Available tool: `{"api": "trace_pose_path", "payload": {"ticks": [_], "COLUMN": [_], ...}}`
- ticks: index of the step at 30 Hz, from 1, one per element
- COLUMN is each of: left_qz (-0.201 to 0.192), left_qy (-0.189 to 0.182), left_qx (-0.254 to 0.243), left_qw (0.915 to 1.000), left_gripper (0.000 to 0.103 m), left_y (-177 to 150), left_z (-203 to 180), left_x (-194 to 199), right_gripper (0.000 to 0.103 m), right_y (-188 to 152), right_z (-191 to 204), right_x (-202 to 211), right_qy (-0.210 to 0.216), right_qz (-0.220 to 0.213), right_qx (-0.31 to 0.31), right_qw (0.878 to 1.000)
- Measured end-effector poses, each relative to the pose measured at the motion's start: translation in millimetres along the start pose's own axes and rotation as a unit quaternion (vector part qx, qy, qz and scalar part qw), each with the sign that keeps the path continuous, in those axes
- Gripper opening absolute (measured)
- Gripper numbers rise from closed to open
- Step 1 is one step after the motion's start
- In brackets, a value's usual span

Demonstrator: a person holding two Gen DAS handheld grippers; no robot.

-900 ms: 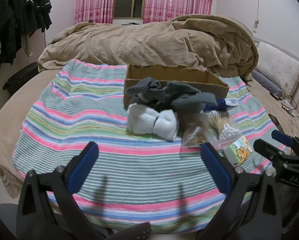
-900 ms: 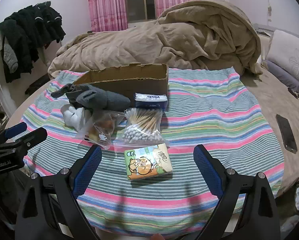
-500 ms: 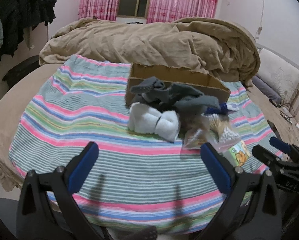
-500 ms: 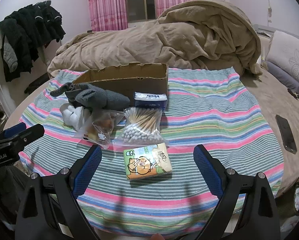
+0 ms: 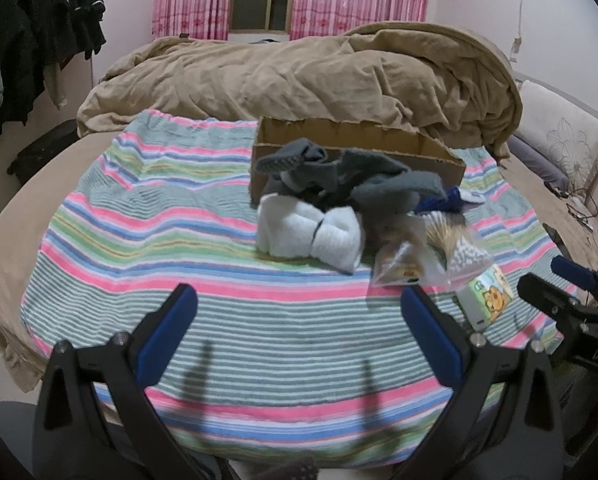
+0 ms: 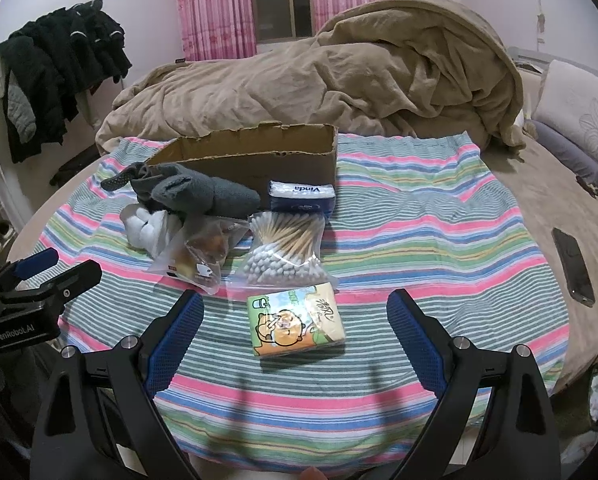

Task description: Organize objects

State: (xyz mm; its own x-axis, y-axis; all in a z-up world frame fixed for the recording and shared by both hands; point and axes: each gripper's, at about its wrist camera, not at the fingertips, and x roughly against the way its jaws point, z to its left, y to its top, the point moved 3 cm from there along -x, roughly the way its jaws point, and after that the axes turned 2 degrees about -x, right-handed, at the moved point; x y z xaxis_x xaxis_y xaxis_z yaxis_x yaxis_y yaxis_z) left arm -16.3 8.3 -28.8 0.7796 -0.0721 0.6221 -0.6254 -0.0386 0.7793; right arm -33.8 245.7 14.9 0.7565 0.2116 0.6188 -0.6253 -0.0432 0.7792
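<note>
Your striped blanket (image 6: 419, 216) carries the cardboard box (image 6: 259, 156), with grey socks (image 6: 203, 196), cotton swabs (image 6: 285, 252) and a tissue pack (image 6: 295, 324) in front. Your left gripper (image 5: 299, 320) and right gripper (image 6: 295, 328) hover empty, jaws wide apart.

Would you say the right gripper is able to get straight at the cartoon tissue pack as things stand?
Probably yes. The right gripper has its jaws wide open and empty, and the tissue pack lies flat on the striped blanket directly ahead between them, with nothing on top; the cotton swab bag lies just behind it.
</note>
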Motion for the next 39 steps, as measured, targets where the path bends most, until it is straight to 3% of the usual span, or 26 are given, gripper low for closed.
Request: {"api": "trace_pose_path", "payload": {"ticks": [39], "left_qz": [0.006], "left_qy": [-0.002], "left_qx": [-0.001], "left_qw": [1.0000], "left_gripper": [0.102], "left_y": [-1.7], "left_z": [-1.1], "left_x": [-2.9], "right_gripper": [0.095], "right_y": [-4.6], "right_z": [6.1], "right_x": [-1.1], "right_qy": [-0.001], "right_qz": [0.004], "right_qx": [0.004], "right_qw": [1.000]}}
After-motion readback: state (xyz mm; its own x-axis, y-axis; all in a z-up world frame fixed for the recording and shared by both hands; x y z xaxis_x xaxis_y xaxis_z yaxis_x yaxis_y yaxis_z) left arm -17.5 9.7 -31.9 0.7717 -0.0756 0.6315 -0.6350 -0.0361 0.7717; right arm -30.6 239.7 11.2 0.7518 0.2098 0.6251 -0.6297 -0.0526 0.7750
